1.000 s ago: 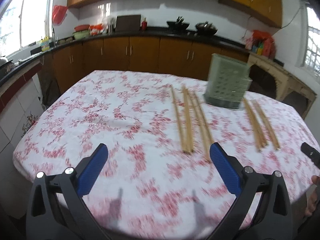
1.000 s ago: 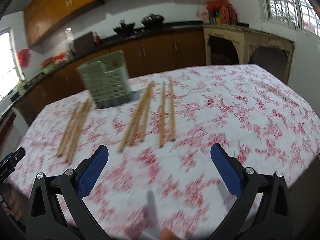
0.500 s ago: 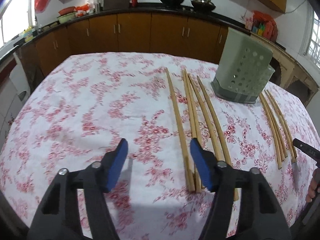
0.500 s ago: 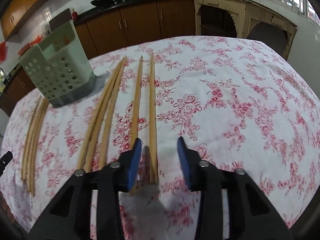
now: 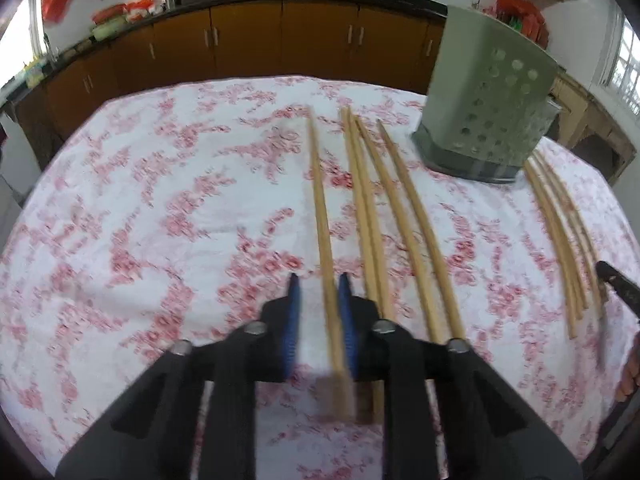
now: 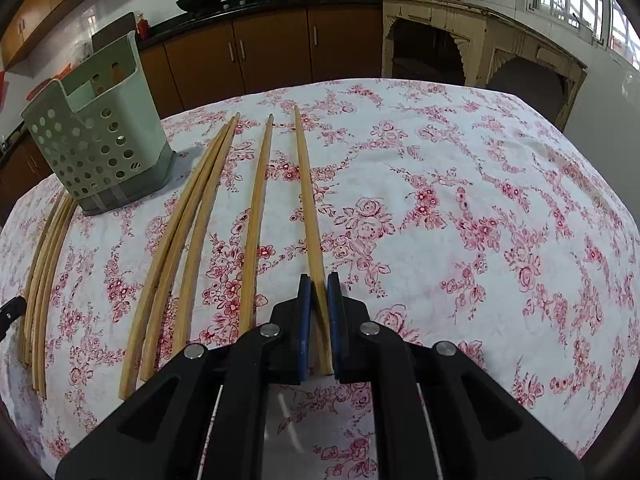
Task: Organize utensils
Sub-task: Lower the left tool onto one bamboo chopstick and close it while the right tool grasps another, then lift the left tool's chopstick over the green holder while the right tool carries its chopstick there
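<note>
Several long wooden chopsticks lie on a floral tablecloth (image 5: 160, 220) beside a green perforated utensil holder (image 5: 492, 112), also seen in the right wrist view (image 6: 96, 152). My left gripper (image 5: 319, 280) has its blue pads close on both sides of the leftmost chopstick (image 5: 318, 184), near its thick end. My right gripper (image 6: 319, 278) is shut on the rightmost chopstick (image 6: 306, 184) near its thick end. The other chopsticks (image 6: 192, 224) lie loose between me and the holder.
A second bundle of chopsticks (image 5: 560, 224) lies past the holder, also visible in the right wrist view (image 6: 44, 256). Brown kitchen cabinets (image 5: 280, 36) with pans on the counter run behind the table. A cream sideboard (image 6: 472, 44) stands at the right.
Both grippers have come down to the table and closed from wide open. Each now has one chopstick between its pads.
</note>
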{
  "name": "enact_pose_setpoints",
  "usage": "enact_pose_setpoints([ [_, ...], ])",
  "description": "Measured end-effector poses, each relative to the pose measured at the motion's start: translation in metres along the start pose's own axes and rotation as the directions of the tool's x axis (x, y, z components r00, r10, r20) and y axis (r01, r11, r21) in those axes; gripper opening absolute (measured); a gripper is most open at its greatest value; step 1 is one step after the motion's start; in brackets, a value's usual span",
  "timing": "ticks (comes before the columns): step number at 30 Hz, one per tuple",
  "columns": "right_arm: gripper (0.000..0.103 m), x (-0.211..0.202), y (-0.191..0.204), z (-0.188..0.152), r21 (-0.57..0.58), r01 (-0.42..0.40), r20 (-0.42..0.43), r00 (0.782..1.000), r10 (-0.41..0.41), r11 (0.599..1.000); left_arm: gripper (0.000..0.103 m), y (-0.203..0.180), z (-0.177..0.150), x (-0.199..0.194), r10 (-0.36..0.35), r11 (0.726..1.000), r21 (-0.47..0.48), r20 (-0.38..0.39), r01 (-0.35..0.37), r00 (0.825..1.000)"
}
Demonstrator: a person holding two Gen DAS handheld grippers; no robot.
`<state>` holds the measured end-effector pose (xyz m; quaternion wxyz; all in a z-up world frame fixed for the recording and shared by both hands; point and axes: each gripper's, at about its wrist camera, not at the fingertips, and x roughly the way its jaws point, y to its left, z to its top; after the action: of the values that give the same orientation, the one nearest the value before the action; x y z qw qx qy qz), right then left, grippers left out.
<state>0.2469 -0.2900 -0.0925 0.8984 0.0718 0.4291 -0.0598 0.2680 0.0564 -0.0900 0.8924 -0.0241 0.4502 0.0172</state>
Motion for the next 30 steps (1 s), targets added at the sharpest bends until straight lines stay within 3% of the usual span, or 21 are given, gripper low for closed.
enact_pose_setpoints([
  [5,0.008,0.001,-0.007,0.002,0.033,0.004,0.003,1.000,-0.004,0.999,0.009,0.021,0.004,0.006,0.026,0.999,-0.041,0.005,-0.026,1.000],
  [8,0.009,-0.001,-0.008,0.000,0.025,-0.002,0.007,1.000,0.002,1.000,0.009,0.028,0.003,0.004,0.001,0.998,-0.058,0.000,-0.001,1.000],
  [14,0.009,-0.003,-0.009,-0.003,0.020,-0.005,0.013,1.000,0.005,1.000,0.016,0.024,-0.009,-0.005,-0.010,0.999,-0.032,0.012,0.010,1.000],
  [20,0.008,-0.008,-0.012,-0.005,0.031,-0.042,0.018,0.999,0.041,0.999,0.008,0.020,-0.015,-0.008,-0.007,1.000,-0.018,0.009,0.007,1.000],
  [24,0.008,-0.030,-0.013,0.000,0.015,-0.057,0.096,0.994,0.055,0.998,0.008,0.024,-0.014,-0.017,-0.006,1.000,-0.012,0.010,0.006,1.000],
  [30,0.008,-0.065,-0.018,0.012,0.005,-0.062,0.223,0.973,0.059,0.998,0.008,0.028,-0.002,-0.052,-0.004,1.000,0.009,0.095,0.004,0.996],
])
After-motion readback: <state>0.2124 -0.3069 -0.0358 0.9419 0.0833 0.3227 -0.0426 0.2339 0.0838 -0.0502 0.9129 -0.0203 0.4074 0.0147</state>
